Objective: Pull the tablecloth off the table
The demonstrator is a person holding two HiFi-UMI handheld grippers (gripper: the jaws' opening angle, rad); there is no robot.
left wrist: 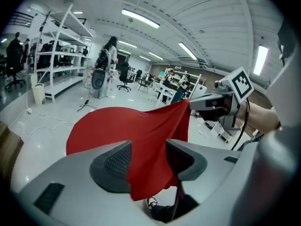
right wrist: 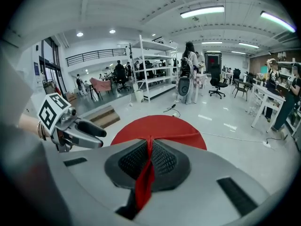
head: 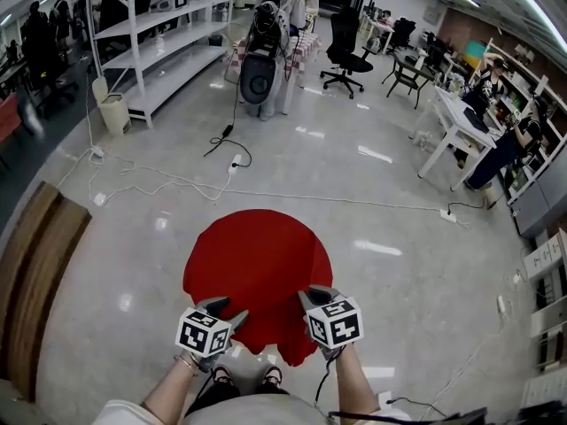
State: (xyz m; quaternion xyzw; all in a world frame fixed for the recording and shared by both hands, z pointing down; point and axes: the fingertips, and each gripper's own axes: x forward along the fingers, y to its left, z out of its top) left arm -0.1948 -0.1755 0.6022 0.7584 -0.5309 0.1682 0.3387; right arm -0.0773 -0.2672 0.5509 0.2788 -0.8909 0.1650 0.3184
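a red tablecloth lies draped over a round surface and hides it entirely; the far edge of the cloth hangs smooth, while the near edge is gathered and raised in front of the person; the right tool is at the near right edge of the surface with its jaws pressed together on a bunched fold of the tablecloth; the fold runs up between the ribbed pads, and a red tail hangs out behind them; from that pinch a ridge of cloth stretches back across the top; the left tool is at the near left edge, close beside the right one but apart from it; its jaws are spread, and a loose flap of the cloth hangs down between them without the pads closing on it; both tools point down and away from the person, whose shoes show below the near edge; beyond the far edge a cable trails over the glossy floor; white shelving stands well off at the far left, and a black office chair well off at the far right.
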